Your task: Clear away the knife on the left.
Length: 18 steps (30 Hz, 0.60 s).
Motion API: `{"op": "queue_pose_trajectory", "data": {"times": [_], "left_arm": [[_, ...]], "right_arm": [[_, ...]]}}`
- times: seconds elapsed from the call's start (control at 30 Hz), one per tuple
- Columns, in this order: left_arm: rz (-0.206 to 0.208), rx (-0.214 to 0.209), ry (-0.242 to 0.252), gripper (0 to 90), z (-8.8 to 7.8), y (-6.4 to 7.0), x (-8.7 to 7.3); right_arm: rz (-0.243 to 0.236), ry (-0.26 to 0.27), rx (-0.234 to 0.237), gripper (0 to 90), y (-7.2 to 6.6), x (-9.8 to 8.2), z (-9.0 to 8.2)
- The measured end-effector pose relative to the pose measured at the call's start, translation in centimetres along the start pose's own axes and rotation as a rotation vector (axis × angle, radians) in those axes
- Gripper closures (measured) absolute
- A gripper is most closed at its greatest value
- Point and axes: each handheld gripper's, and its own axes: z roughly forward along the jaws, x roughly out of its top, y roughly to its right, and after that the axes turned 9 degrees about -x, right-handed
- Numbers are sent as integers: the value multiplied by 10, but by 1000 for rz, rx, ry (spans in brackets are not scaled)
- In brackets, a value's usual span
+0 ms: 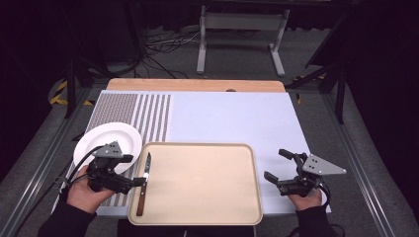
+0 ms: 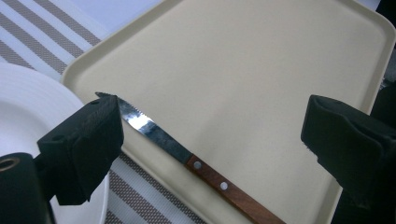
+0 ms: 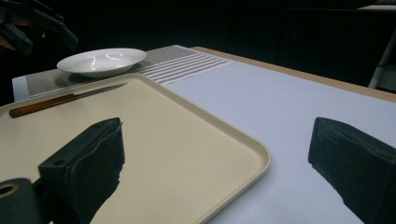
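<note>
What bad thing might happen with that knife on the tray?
The knife lies along the tray's left edge, so a nudge from the open left claw close above it might push it off. The plate sits beside that hand and might get bumped too.

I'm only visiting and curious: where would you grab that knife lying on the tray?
Probably by the wooden handle of the knife, coming down from above. It lies flat along the tray's left edge, blade pointing away from the person, handle nearest the left gripper.
</note>
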Motion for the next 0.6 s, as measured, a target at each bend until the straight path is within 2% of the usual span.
{"op": "queue_pose_trajectory", "data": {"times": [0.2, 0.3, 0.43, 0.57, 0.6], "left_arm": [[42, 21, 98, 29, -13, -2, -9], [24, 28, 103, 30, -15, -4, -12], [37, 44, 176, 31, -21, -8, -21], [72, 54, 231, 31, -23, -10, -31], [92, 56, 256, 32, -23, -11, -35]], "right_arm": [[1, 0, -1, 43, 0, 0, 0], [1, 1, -1, 43, 0, 0, 0], [1, 2, -2, 42, 0, 0, 0], [3, 5, -5, 40, 0, 0, -1], [3, 6, -5, 39, 0, 0, -1]]}}
